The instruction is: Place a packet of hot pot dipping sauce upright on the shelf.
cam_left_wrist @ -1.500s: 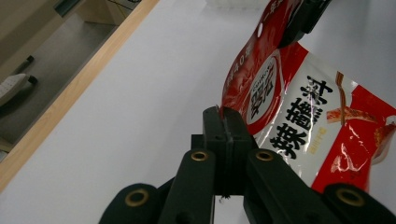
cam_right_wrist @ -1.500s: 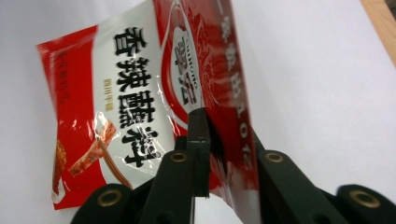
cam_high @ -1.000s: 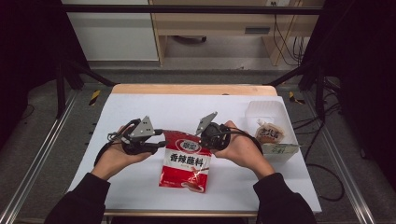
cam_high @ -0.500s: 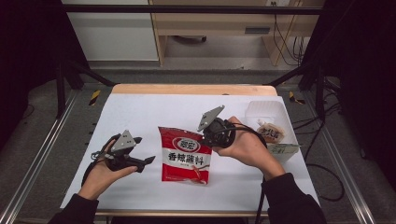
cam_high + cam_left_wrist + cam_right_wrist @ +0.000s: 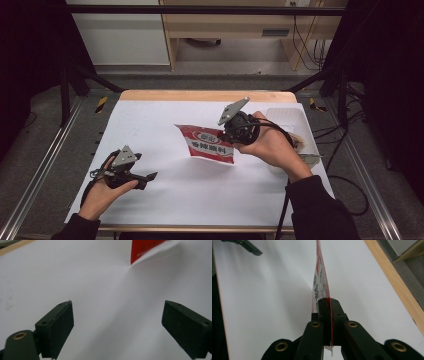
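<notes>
— What has changed since a moment ago?

— The left gripper [image 5: 142,176] was up at the red packet [image 5: 207,144] with the other one. Now it has let go and come back toward the near left corner of the table [image 5: 165,200]. Its jaws have just been opening and now stand spread wide, with nothing between them. In the left gripper view there is just bare white table between the two black jaws, and a red corner of the packet far off at the top.

— And the packet?

— It has come up off the table. The right gripper [image 5: 226,136] pinches it by its right edge, jaws pressed tight on the thin foil, and the packet hangs tilted above the middle of the table. The right gripper view shows the packet edge-on, standing up out of the closed jaws.

— So which step is this?

— It looks like the carrying step. One hand has taken over, and the packet is in the air.

— What comes next?

— Likely the clear tub [image 5: 285,116] at the far right corner, just behind the right hand. The right gripper would need to swing the packet over the tub's rim, keep it from flapping, and only then open.
</notes>
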Demonstrator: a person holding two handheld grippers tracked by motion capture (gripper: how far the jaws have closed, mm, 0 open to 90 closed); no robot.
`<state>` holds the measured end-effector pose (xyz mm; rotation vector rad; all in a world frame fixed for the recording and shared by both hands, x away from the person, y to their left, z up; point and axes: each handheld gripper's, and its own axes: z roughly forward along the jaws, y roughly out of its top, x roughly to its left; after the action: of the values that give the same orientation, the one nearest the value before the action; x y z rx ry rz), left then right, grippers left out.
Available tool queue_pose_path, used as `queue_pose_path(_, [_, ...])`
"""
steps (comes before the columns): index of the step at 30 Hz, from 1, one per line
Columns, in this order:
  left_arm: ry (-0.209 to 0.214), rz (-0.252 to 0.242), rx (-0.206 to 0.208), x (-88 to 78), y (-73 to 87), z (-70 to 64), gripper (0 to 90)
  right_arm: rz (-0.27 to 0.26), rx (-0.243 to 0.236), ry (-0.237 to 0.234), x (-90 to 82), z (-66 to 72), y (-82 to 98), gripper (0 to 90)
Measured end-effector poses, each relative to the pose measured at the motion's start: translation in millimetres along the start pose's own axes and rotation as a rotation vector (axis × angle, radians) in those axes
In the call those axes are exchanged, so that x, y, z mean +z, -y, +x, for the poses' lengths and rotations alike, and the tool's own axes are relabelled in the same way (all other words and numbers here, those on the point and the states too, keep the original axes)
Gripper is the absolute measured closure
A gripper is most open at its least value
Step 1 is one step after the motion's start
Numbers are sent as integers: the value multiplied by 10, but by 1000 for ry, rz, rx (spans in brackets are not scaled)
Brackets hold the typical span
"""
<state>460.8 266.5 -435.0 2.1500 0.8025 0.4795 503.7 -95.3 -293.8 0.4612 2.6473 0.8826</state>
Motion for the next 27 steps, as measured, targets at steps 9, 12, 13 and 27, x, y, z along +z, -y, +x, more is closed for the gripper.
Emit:
queue_pose_path(9, [-14, 38, 2, 33, 127, -6, 82, -5, 60, 33, -118, -270, 49, 900])
queue_pose_path(12, [-17, 41, 1, 50, 145, -16, 73, -17, 74, 44, -183, -337, 62, 900])
queue_pose_path(13, [-19, 42, -3, 58, 144, -18, 71, -18, 75, 46, -203, -352, 65, 900])
queue_pose_path(27, [-44, 55, -11, 74, 187, -13, 71, -101, 150, 134, -524, -667, 139, 900])
